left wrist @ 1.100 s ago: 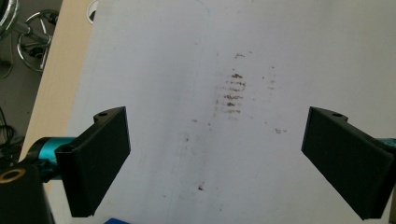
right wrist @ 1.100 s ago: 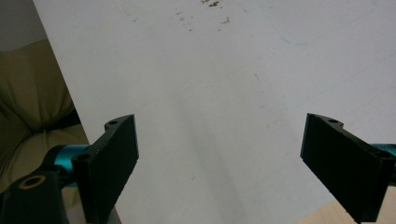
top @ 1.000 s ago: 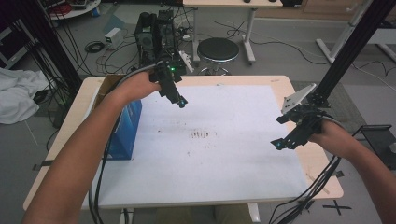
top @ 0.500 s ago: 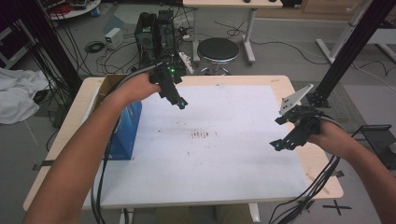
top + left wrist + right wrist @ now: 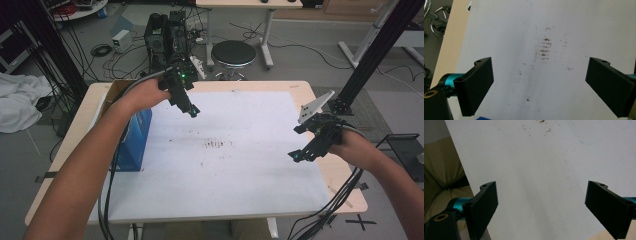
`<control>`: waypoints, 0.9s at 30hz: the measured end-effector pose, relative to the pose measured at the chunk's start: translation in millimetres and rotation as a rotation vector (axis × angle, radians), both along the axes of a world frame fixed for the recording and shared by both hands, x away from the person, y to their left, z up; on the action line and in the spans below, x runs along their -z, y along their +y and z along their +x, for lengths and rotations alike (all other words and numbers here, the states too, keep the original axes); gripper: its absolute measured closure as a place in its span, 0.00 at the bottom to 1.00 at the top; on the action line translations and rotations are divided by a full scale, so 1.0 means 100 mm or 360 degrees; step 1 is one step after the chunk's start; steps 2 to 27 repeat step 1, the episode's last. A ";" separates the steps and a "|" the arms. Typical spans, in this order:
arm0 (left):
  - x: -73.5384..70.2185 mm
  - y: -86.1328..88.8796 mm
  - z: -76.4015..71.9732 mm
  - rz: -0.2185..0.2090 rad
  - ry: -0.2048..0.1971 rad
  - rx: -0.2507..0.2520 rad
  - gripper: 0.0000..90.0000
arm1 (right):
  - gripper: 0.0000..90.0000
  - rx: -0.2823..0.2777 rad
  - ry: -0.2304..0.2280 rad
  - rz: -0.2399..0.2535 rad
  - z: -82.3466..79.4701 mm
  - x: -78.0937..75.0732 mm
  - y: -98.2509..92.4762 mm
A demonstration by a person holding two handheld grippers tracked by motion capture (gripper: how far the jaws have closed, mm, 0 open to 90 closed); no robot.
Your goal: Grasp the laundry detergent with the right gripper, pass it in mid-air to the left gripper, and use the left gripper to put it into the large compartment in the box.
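blue box [image 5: 134,142] stands at the table's [image 5: 260,86] left edge, touching the white sheet's [image 5: 240,170] left border, its long axis running from near side to far side. left gripper [image 5: 192,111] hovers just beyond the box's far end, jaws released wide, nothing between them. right gripper [image 5: 298,156] hangs over the sheet's right edge, jaws likewise spread and empty. brown smudges [image 5: 216,144] mark the bare middle between both grippers.

Two flat black rectangular jaws, each marked by a small screw hole near its tip, are seen on the left gripper [image 5: 539,85] and the right gripper [image 5: 541,205]. A teal cylinder and a brass-ringed hole are mounted at seven o'clock. Black cables are trailed; forearms are left unsleeved.
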State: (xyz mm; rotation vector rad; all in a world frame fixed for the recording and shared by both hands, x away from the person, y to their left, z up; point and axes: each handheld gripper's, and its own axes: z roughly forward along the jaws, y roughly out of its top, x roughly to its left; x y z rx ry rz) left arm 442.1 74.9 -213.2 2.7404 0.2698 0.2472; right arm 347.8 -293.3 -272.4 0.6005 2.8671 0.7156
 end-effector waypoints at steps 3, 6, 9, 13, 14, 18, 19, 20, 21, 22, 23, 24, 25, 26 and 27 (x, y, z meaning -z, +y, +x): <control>0.01 0.00 -0.01 -0.0032 0.0003 -0.0010 0.09 | 0.12 0.0002 0.0007 0.0002 0.00 0.00 0.00; 0.01 0.00 -0.01 -0.0032 0.0003 -0.0010 0.09 | 0.12 0.0002 0.0007 0.0002 0.00 0.00 0.00; 0.01 0.00 -0.01 -0.0032 0.0003 -0.0010 0.09 | 0.12 0.0002 0.0007 0.0002 0.00 0.00 0.00; 0.01 0.00 -0.01 -0.0032 0.0003 -0.0010 0.09 | 0.12 0.0002 0.0007 0.0002 0.00 0.00 0.00; 0.01 0.00 -0.01 -0.0032 0.0003 -0.0010 0.09 | 0.12 0.0002 0.0007 0.0002 0.00 0.00 0.00; 0.01 0.00 -0.01 -0.0032 0.0003 -0.0010 0.09 | 0.12 0.0002 0.0007 0.0002 0.00 0.00 0.00; 0.01 0.00 -0.01 -0.0032 0.0003 -0.0010 0.09 | 0.12 0.0002 0.0007 0.0002 0.00 0.00 0.00; 0.01 0.00 -0.01 -0.0032 0.0003 -0.0010 0.09 | 0.12 0.0002 0.0007 0.0002 0.00 0.00 0.00; 0.01 0.00 -0.01 -0.0032 0.0003 -0.0010 0.09 | 0.12 0.0002 0.0007 0.0002 0.00 0.00 0.00; 0.01 0.00 -0.01 -0.0032 0.0003 -0.0010 0.09 | 0.12 0.0002 0.0007 0.0002 0.00 0.00 0.00; 0.01 0.00 -0.01 -0.0032 0.0003 -0.0010 0.09 | 0.12 0.0002 0.0007 0.0002 0.00 0.00 0.00; 0.01 0.00 -0.01 -0.0032 0.0003 -0.0010 0.09 | 0.12 0.0002 0.0007 0.0002 0.00 0.00 0.00; 0.01 0.00 -0.01 -0.0032 0.0003 -0.0010 0.09 | 0.12 0.0002 0.0007 0.0002 0.00 0.00 0.00; 0.01 0.00 -0.01 -0.0032 0.0003 -0.0010 0.09 | 0.12 0.0002 0.0007 0.0002 0.00 0.00 0.00; 0.01 0.00 -0.01 -0.0032 0.0003 -0.0010 0.09 | 0.12 0.0002 0.0007 0.0002 0.00 0.00 0.00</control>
